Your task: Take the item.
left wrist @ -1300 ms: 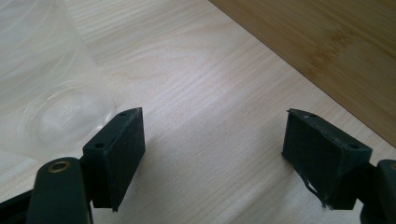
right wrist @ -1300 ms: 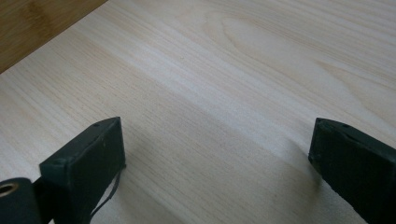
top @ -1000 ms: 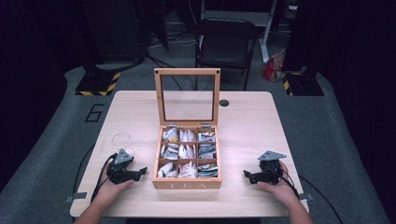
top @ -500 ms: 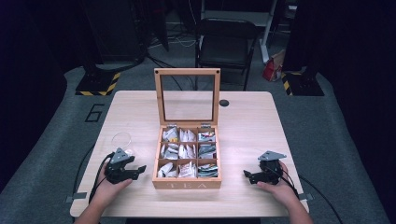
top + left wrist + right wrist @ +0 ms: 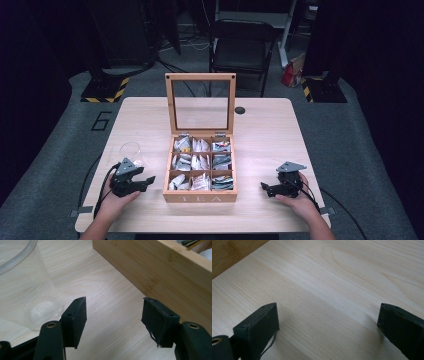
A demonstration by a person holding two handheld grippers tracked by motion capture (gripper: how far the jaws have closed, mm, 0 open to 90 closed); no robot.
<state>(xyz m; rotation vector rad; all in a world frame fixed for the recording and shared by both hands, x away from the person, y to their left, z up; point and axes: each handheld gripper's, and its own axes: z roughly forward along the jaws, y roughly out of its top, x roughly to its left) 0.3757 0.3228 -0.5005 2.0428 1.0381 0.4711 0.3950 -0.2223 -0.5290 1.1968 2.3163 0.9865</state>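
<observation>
Two grippers flanking tea box [image 5: 200, 196], left gripper [image 5: 146, 181], right gripper [image 5: 266, 188]

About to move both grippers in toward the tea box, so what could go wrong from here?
The clear glass stands close beside the open left gripper; a sideways swing could tip it. The tea box has its lid propped upright, so a knock might drop it shut. The right gripper, also open, sits low over the table and could scrape it.

Black hand-held gripper [image 5: 150, 181], seemingly brass-riveted
</observation>
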